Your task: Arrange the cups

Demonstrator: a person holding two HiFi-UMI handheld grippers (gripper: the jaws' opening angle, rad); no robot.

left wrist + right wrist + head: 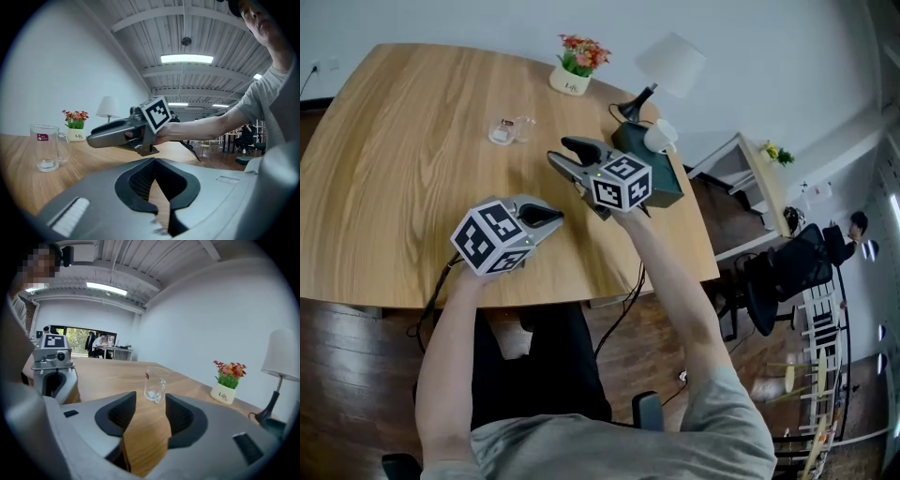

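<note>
Cup (510, 129): glass, alone on table (394, 159). Aimed right tool (566, 156) at it, jaws wide, empty; held left tool (546, 216) closed, empty. Risked toppling it with an off-centre approach.

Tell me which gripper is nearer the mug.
Right. The right gripper points straight at the mug with a short gap between them and its jaws open. The left gripper is farther back, closer to the person.
</note>
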